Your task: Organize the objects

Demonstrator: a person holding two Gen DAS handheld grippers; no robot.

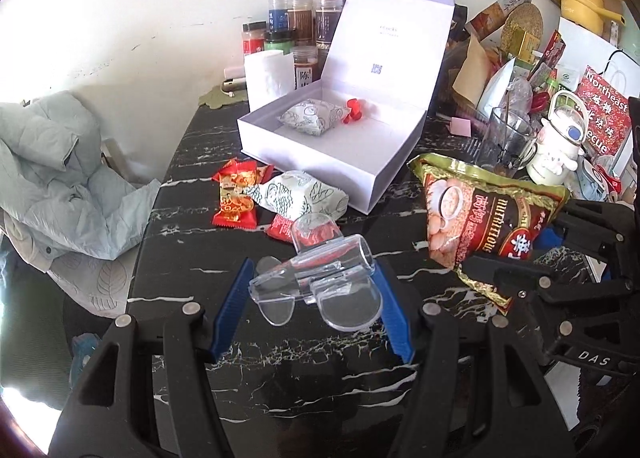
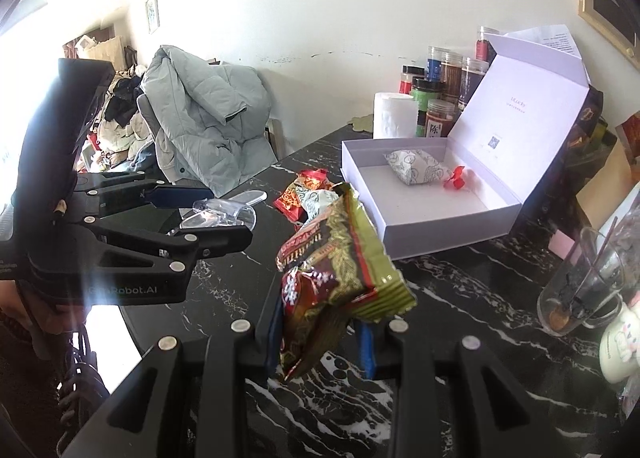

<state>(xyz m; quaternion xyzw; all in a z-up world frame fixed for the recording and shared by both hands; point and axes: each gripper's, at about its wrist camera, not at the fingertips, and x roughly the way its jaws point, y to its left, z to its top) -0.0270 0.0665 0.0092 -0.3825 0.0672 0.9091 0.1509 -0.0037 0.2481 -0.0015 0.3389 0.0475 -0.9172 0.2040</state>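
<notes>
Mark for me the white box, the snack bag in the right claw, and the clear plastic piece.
white box (image 1: 304, 174), left wrist view, front wall.
snack bag (image 2: 340, 258), right wrist view, printed front.
clear plastic piece (image 1: 332, 262), left wrist view, tube body.

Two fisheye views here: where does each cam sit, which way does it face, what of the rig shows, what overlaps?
Left wrist: on the left tongs, angled down over the black marble table toward the white box; its blue fingers grip clear plastic scoops; right tongs at right.
Right wrist: on the right tongs, facing the same way, gripping a snack bag; left tongs at left.
Shared: box, table, spice jars, grey jacket, both loads.
</notes>
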